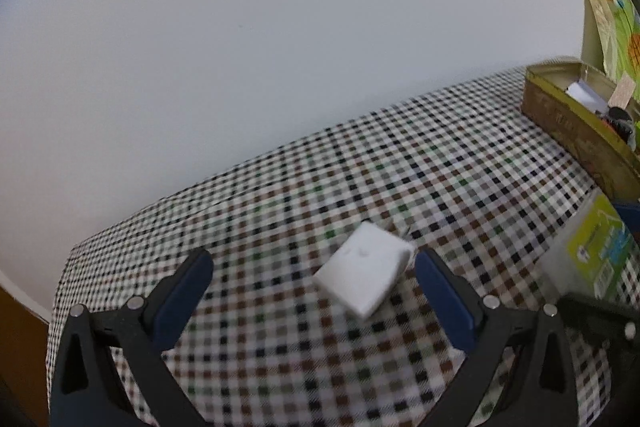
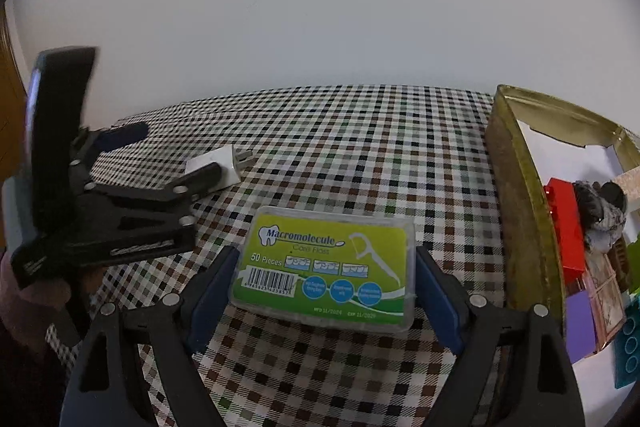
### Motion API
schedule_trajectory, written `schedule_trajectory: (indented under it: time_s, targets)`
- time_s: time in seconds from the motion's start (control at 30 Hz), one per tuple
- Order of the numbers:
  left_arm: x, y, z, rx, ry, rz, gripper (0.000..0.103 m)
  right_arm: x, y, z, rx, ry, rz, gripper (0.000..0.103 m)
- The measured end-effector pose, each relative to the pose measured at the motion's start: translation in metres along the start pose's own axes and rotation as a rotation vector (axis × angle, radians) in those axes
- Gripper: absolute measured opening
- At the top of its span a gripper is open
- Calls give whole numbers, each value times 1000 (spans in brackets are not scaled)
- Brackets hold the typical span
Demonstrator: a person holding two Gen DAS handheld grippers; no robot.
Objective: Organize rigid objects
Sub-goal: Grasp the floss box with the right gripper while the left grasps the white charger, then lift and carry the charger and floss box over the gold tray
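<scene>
A white plug adapter (image 1: 366, 273) lies on the checked tablecloth (image 1: 280, 195) between the fingers of my left gripper (image 1: 314, 281), which is open and not touching it. The adapter also shows in the right wrist view (image 2: 218, 165), partly behind the left gripper's body (image 2: 120, 211). A clear box of dental floss picks with a green label (image 2: 326, 269) sits between the fingers of my right gripper (image 2: 326, 281), which is open around it. The floss box also shows at the right edge of the left wrist view (image 1: 596, 247).
An open gold tin (image 2: 520, 195) stands to the right, holding a red brick (image 2: 564, 227), a dark fuzzy object, purple and teal pieces and white paper. The tin also shows in the left wrist view (image 1: 568, 123), with a green printed lid behind. A white wall lies behind the table.
</scene>
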State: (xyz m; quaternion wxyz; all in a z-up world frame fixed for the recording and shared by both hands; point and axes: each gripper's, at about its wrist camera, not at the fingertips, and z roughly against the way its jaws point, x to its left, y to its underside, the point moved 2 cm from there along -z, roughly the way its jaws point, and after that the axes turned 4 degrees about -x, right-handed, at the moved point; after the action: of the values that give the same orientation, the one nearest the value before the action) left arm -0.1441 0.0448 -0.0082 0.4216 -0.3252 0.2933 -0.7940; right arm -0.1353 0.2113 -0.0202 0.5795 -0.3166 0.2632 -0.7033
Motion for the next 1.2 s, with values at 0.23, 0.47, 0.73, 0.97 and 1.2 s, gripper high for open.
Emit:
schedule_trajectory:
  time_s: [0.23,0.47,0.73,0.97,1.2]
  targets:
    - [3,-6,-27,91,62,-7,88,-4,-3,-10,25,-2,-27,87]
    - [18,-6,-29,132,218,163,57,-7,-2,-14,30,-12,-44,87]
    - [22,6,-16,139,94,277,56,-5,-6,-10,-15,10,-28,87]
    - [39,16,19,45,-1,511,56,-2,-12,5,-100,20,-2,87]
    - [51,29,56,-63,-186,608,56,-2,-16,24,-213,15,4,87]
